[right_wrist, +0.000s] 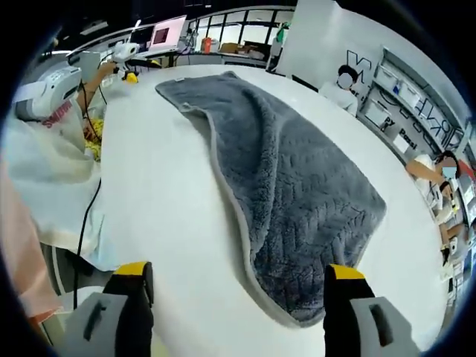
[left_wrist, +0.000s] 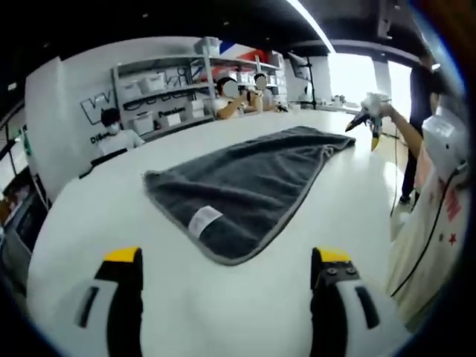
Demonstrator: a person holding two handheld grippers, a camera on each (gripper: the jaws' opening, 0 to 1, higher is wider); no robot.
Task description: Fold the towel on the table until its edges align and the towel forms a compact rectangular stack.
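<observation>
The grey towel (left_wrist: 249, 186) is laid out flat in a single layer on the white table (left_wrist: 89, 223), and no fold is seen in it, so the task is judged to be at its very start: the approach before the first grasp.

In the left gripper view, the left gripper (left_wrist: 227, 271) is held wide apart and empty, just short of the near end of the towel, which lies straight ahead between the jaws and stretches away from them. A small white label (left_wrist: 204, 221) is sewn near that end, ahead of the left jaw; its print is too small to be read.

In the right gripper view, the right gripper (right_wrist: 242, 281) is likewise spread wide and holds nothing. The towel's opposite end (right_wrist: 312, 297) lies just ahead, closest to the right jaw, and the cloth runs away from it toward the far left.

The next move is judged to call for each gripper to be lowered onto a corner at one end, closed on the hem, and the end carried over to meet the other so that the edges align.

Large dark letters are painted on the wall (left_wrist: 93, 111) far ahead of the left gripper, but are cut off by shelves (left_wrist: 160, 97) and cannot be read whole. Red lettering on a white sleeve (right_wrist: 56, 111) far to the left of the right gripper is not legible.
</observation>
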